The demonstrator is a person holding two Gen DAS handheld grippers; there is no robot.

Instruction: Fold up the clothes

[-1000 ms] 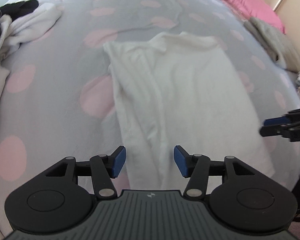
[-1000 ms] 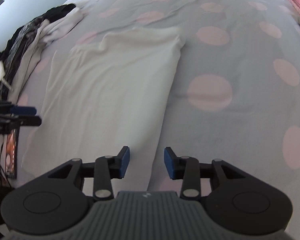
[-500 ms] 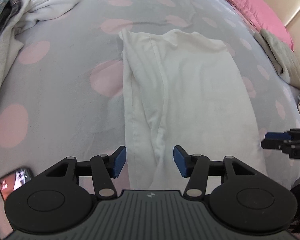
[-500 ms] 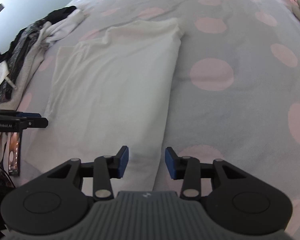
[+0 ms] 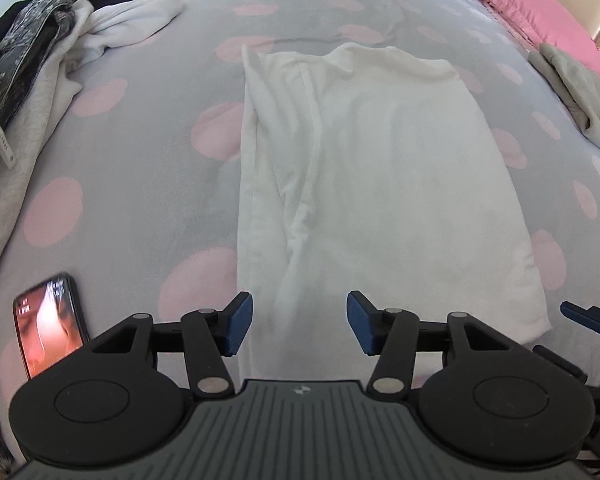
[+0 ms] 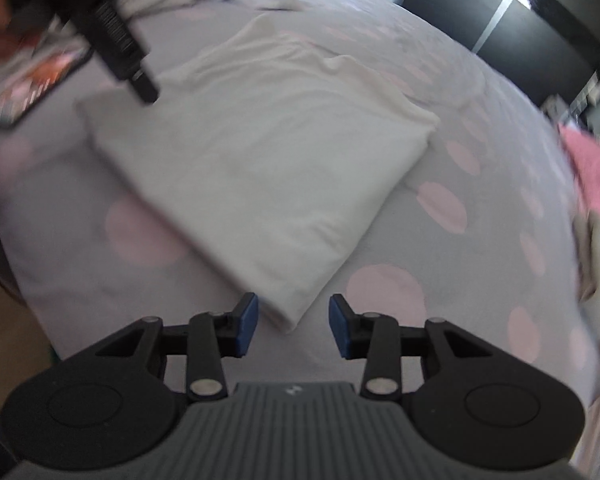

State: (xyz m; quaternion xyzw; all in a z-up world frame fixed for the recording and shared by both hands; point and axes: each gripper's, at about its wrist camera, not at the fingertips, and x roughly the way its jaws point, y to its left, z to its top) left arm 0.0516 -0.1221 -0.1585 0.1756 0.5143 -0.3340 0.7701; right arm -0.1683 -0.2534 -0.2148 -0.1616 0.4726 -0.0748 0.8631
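A white garment (image 5: 372, 168) lies flat on the grey bedspread with pink dots (image 5: 140, 140), folded lengthwise into a long strip. My left gripper (image 5: 299, 322) is open and empty, just above the garment's near end. My right gripper (image 6: 291, 325) is open and empty, its jaws on either side of the garment's near right corner (image 6: 288, 316). The garment also shows in the right wrist view (image 6: 260, 168), which is blurred. The left gripper (image 6: 116, 40) appears there at the top left, over the garment's other near corner. The right gripper's fingertip (image 5: 580, 314) shows at the right edge of the left wrist view.
A phone (image 5: 50, 320) with a lit screen lies on the bed at my left. A pile of clothes (image 5: 40, 52) sits at the far left. A pink pillow (image 5: 532, 12) and a grey garment (image 5: 580, 96) lie at the far right.
Both grippers pulled back toward the garment's near end. The right gripper swung round to its near right corner, viewing it at an angle. The phone came into the left view.
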